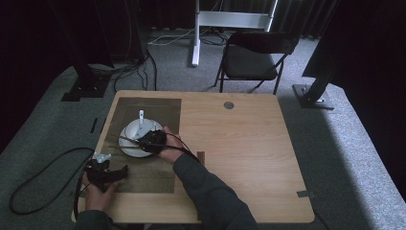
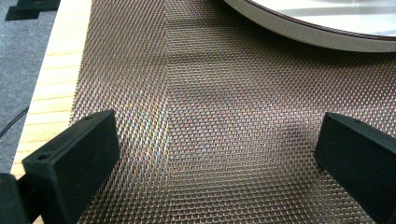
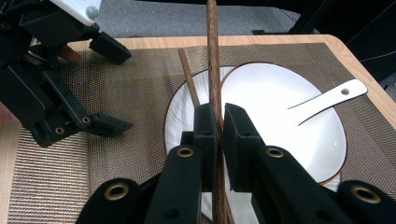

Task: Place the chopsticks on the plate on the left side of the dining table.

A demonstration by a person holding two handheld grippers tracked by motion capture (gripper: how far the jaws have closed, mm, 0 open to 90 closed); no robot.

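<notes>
Right tool (image 3: 218, 122) clamps one chopstick (image 3: 212, 56), long axis straight ahead over the plate (image 3: 180, 109); second chopstick (image 3: 188, 77) lies just left. Left tool (image 2: 219, 154) wide, idle.

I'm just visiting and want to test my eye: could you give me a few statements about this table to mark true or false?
1. The right tool is clamped on a chopstick. True.
2. The left tool holds the spoon. False: its jaws stand wide apart over the mat with nothing between them.
3. A white spoon lies in the bowl. True.
4. The bowl sits on bare wood. False: it sits on a plate, which rests on the woven mat.
5. A second chopstick lies across the plate. True.
</notes>
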